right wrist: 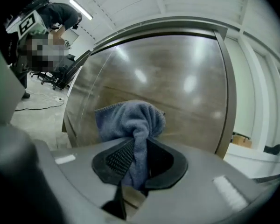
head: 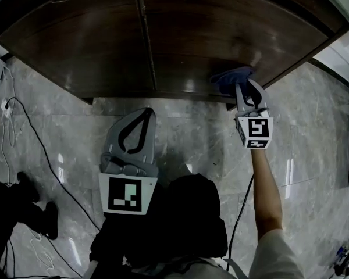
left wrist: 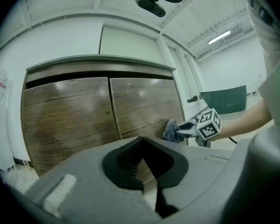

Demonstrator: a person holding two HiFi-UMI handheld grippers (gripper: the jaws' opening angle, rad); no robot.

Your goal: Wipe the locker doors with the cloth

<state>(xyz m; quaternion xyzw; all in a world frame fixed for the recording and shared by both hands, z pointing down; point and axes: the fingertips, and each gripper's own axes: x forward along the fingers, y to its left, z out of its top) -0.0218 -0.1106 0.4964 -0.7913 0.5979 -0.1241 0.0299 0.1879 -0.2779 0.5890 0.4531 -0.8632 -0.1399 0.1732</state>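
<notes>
The locker is low and wide, with two dark brown wooden doors, a left door [head: 75, 34] [left wrist: 65, 115] and a right door [head: 221, 22] [left wrist: 144, 106] [right wrist: 177, 87]. My right gripper [head: 244, 83] [right wrist: 139, 148] [left wrist: 182, 132] is shut on a bunched blue-grey cloth [head: 230, 77] [right wrist: 130, 120] [left wrist: 170, 129]. The cloth sits against the lower part of the right door, near its right edge. My left gripper [head: 145, 112] [left wrist: 141, 141] hangs in front of the seam between the doors, away from the wood. Its fingertips meet and hold nothing.
The floor [head: 180, 127] is grey marble. Black cables [head: 41, 150] run across it at the left, near dark shoes [head: 35, 202]. Another cable [head: 241, 214] trails below my right arm. A white cabinet [left wrist: 200, 92] stands to the locker's right. A person [right wrist: 46, 31] is behind me.
</notes>
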